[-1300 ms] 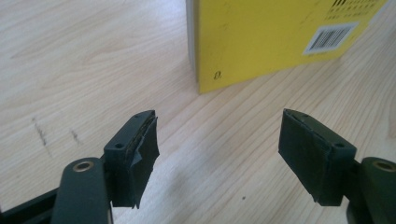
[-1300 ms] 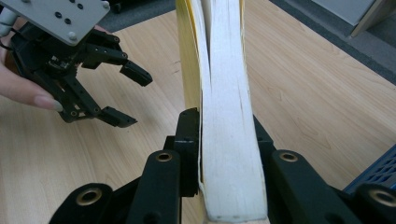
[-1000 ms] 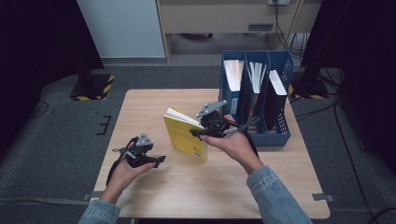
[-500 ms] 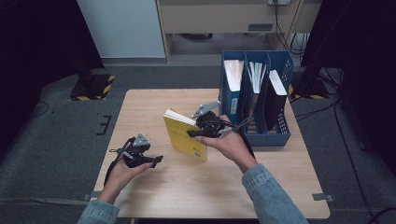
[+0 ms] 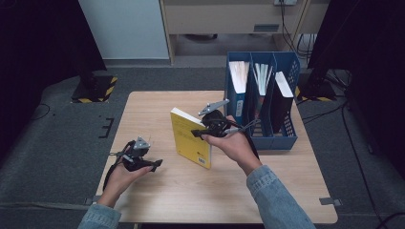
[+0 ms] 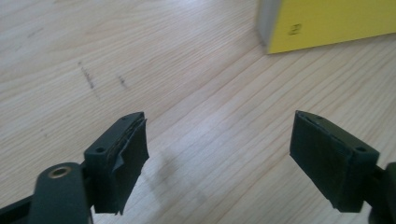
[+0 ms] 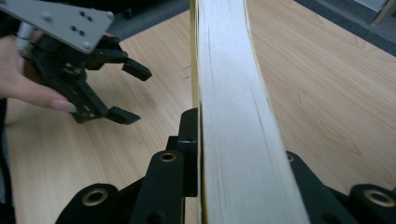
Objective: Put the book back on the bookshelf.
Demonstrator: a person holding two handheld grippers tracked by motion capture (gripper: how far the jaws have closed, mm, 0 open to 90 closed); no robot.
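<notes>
A yellow book [image 5: 191,138] stands on its edge on the wooden table [image 5: 153,107], tilted a little. My right gripper [image 5: 197,133] is shut on its far upper edge; the jaws have just been closing on the book, and its pale page block [image 7: 233,107] runs up between them. My left gripper [image 5: 155,164] hovers low over the table to the left of the book, apart from it. Its jaws have just been opening, and its pads [image 6: 123,154] stand wide with bare wood between them. A corner of the book [image 6: 327,23] lies ahead. The left gripper [image 7: 133,93] is also in the right gripper view.
A blue three-slot file rack [image 5: 286,136] stands at the table's right rear, close behind the right hand, with books and papers in its slots. Dark carpet surrounds the table.
The right hand has edged slightly left with the book. The left hand has stayed where it was.
</notes>
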